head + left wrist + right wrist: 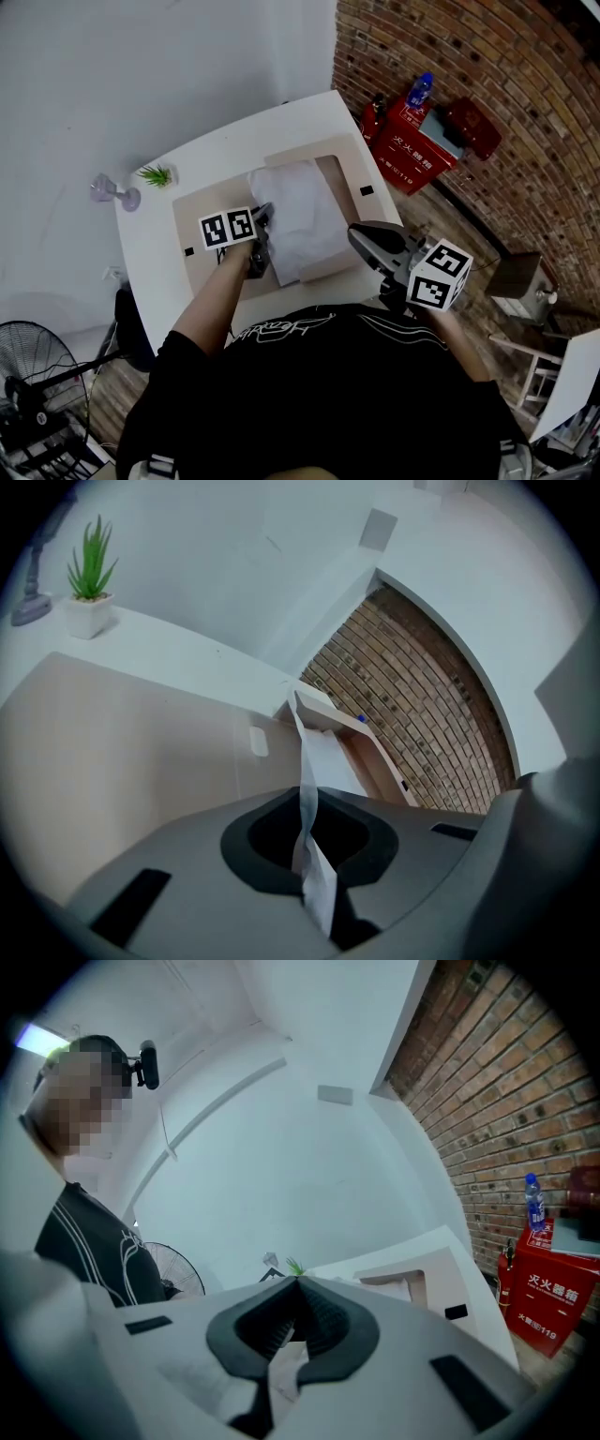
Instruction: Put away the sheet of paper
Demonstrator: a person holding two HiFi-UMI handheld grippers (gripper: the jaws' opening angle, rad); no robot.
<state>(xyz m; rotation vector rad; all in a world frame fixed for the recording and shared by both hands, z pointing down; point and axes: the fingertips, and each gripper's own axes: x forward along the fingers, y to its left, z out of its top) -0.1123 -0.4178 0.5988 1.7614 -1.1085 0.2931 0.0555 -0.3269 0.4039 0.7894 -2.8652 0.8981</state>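
White table (309, 112): left hand-held gripper (305, 797) pinches rumpled white sheet (305, 220); right hand-held gripper (292, 1281) closed.

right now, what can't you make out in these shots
- Head view: the left gripper covers the edge of the sheet of paper it pinches.
- Left gripper view: the sheet runs edge-on, its face unseen.
- Right gripper view: the shut right gripper hides most of the beige tray.
- Head view: the person's torso cuts off the table's near edge.
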